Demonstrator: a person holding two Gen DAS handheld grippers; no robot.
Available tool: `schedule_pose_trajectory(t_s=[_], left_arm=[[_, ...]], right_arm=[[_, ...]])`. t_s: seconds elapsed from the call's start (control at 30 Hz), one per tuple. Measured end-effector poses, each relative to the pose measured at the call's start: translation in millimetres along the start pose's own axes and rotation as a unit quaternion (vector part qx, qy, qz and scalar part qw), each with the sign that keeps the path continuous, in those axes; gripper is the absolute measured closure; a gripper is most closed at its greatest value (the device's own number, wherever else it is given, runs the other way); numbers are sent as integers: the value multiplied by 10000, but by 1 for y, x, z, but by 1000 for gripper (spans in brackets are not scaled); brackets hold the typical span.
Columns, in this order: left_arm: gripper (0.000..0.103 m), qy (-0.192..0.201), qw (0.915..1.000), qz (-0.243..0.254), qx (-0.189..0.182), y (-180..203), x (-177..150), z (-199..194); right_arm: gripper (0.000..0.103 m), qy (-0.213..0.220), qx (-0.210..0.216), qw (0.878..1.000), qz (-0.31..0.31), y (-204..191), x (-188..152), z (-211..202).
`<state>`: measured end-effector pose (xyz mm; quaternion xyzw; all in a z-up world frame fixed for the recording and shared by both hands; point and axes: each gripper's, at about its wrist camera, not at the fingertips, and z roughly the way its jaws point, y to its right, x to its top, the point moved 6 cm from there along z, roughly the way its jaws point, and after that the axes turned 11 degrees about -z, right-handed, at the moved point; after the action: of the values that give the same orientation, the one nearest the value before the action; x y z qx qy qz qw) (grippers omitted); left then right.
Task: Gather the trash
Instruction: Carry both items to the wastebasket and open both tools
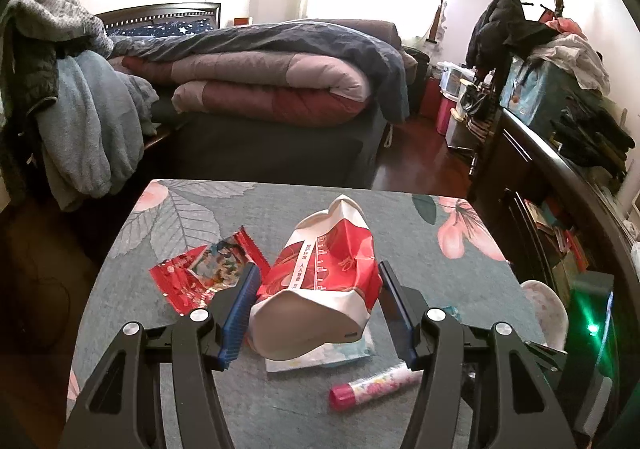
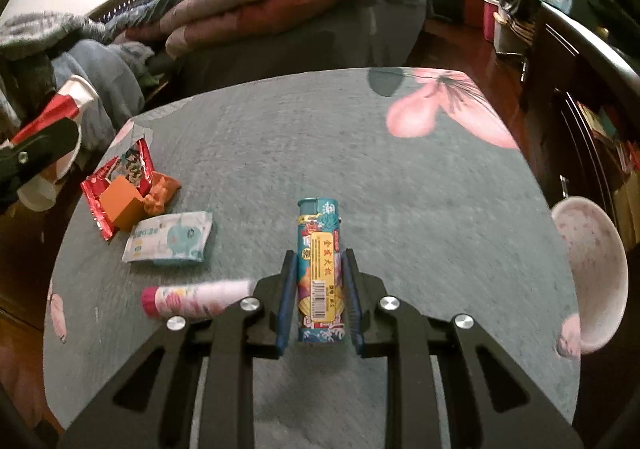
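Observation:
My left gripper is shut on a crushed red and white paper cup, which its blue pads hold above the table. In the right wrist view the same cup shows at the far left. My right gripper is shut on a teal printed lighter that stands up between its fingers. A red snack wrapper lies flat on the flowered tablecloth. A wet-wipe packet and a pink-capped tube lie nearer.
An orange box and a small orange figure sit on the snack wrapper. A speckled white bowl stands at the table's right edge. A bed with quilts is beyond the table, and a dark cabinet is to the right.

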<state>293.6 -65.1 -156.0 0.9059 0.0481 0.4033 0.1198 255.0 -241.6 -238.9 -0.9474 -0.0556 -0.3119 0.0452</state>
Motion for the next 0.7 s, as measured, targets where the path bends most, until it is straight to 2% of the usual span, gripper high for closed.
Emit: schedule_pose_trajectory(t_s=[0.13,0.33,0.7], left_arm=[[44,23,10000,67,-66,15,-3,-5],[44,-14,9990,187,-412,50,-13,-10],[44,-234,9918,736,-1014,145,-43,-7]], right_arm=[[79,165,57,9997,183,16,-12,-22],[79,413,27,9983,416,45,-31,-54],[79,724,-263,9920,997,121,-69,-94]])
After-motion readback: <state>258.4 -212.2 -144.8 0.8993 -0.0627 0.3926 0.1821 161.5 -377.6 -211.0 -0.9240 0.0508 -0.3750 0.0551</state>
